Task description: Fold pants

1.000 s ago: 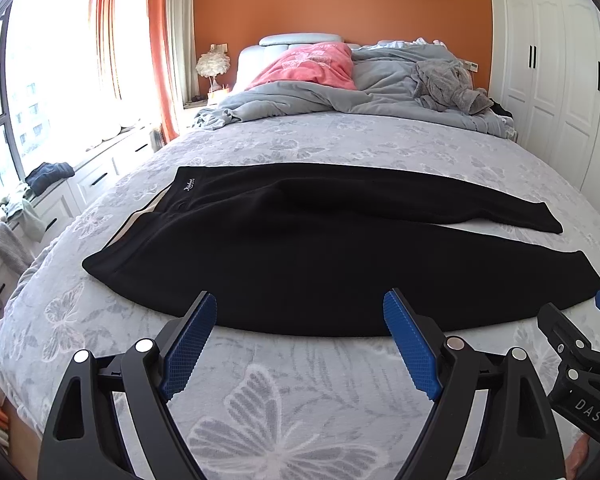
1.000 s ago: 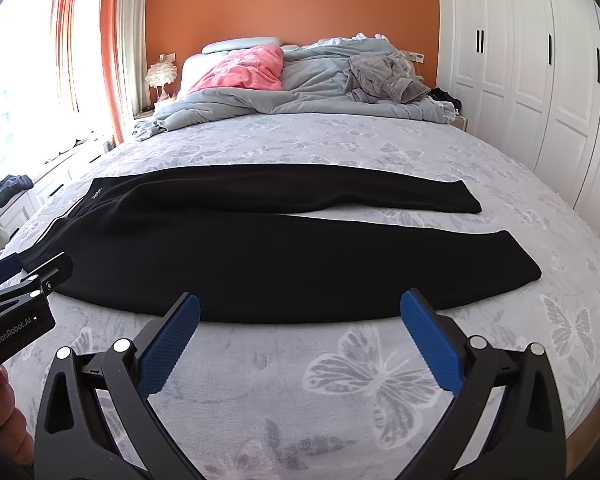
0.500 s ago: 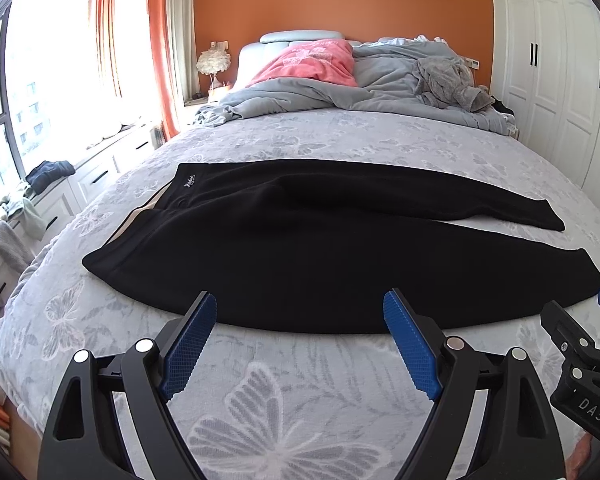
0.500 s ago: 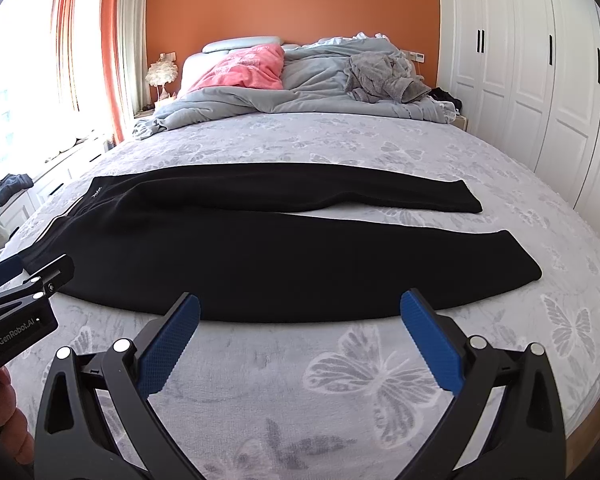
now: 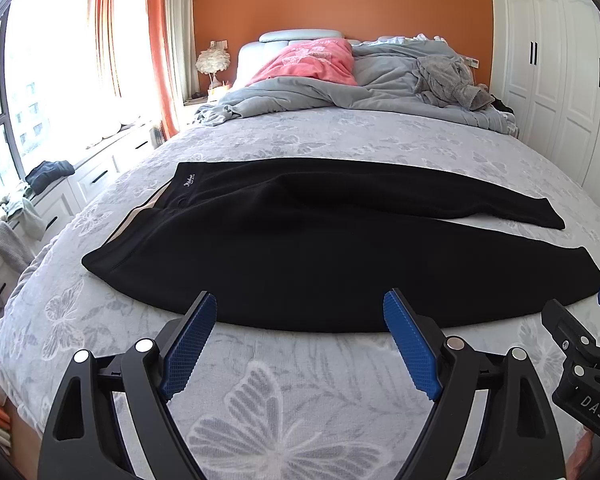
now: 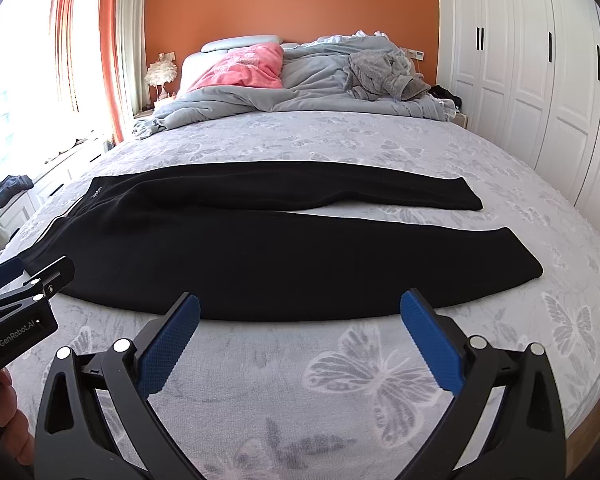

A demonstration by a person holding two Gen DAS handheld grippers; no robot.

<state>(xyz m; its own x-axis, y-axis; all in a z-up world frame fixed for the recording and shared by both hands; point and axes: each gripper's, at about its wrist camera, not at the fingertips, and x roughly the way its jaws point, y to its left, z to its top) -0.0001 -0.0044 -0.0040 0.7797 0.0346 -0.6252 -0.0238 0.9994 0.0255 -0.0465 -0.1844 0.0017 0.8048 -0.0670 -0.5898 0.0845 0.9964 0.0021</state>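
Black pants (image 5: 300,240) lie flat across the bed, waistband at the left, both legs spread toward the right; they also show in the right wrist view (image 6: 280,240). My left gripper (image 5: 300,320) is open and empty, just short of the pants' near edge. My right gripper (image 6: 300,320) is open and empty, also just short of the near edge. Each gripper shows at the edge of the other's view.
The bed has a grey butterfly-patterned cover (image 5: 280,400). A grey duvet (image 5: 340,92) and pink pillow (image 5: 312,64) lie at the head. White wardrobes (image 6: 540,80) stand at the right, a window bench with clothes (image 5: 48,172) at the left.
Both grippers have tilted slightly, so the bed sits a little lower in view. The pants have not moved and both grippers stay open.
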